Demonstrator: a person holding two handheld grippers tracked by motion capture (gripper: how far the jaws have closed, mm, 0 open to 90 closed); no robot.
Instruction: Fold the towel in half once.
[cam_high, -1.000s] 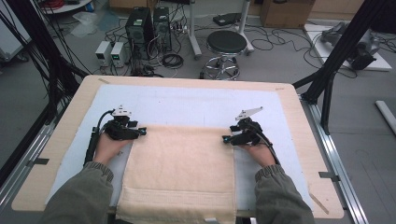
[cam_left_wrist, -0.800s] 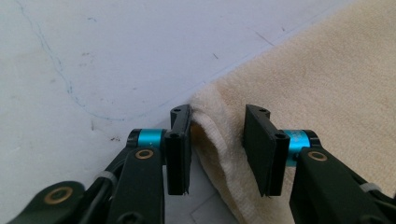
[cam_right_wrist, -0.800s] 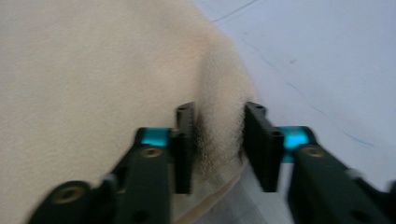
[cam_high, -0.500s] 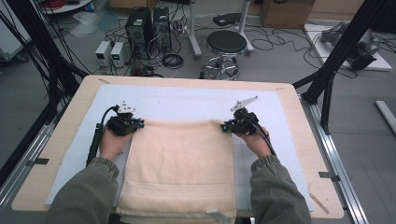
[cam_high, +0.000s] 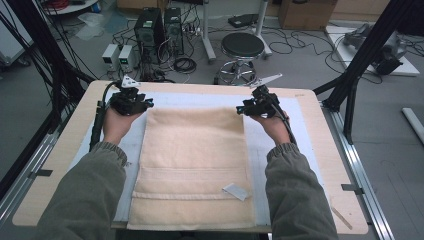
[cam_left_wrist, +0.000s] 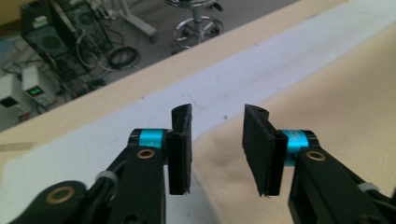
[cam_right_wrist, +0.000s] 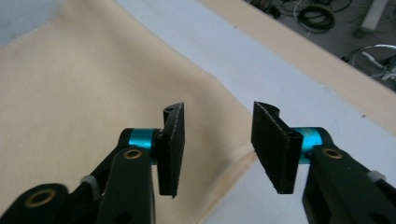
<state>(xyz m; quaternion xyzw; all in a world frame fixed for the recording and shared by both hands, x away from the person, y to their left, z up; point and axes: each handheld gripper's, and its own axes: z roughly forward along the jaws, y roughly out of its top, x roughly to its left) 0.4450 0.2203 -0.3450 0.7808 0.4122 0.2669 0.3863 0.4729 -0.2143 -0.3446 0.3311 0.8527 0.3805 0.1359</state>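
Observation:
A beige towel (cam_high: 195, 160) lies flat on the white mat (cam_high: 285, 150), long side running away from me, with a small white tag (cam_high: 235, 190) near its front right. My left gripper (cam_high: 145, 104) hovers over the towel's far left corner (cam_left_wrist: 219, 158). Its jaws (cam_left_wrist: 217, 116) have just been opening and stand apart with nothing between them. My right gripper (cam_high: 241, 110) hovers over the far right corner (cam_right_wrist: 233, 168). Its jaws (cam_right_wrist: 217, 112) have also just been opening, with only the towel (cam_right_wrist: 70, 93) below them.
The wooden table (cam_high: 325, 165) ends just beyond the mat. On the floor past the far edge stand a black stool (cam_high: 242, 47), computer towers (cam_high: 160, 30) and loose cables. Black frame posts (cam_high: 365, 60) rise at both sides of the table.
Both hands moved away from me and rose. The towel's far edge now lies farther up the mat. Both grippers now stand off the towel corners with jaws apart.

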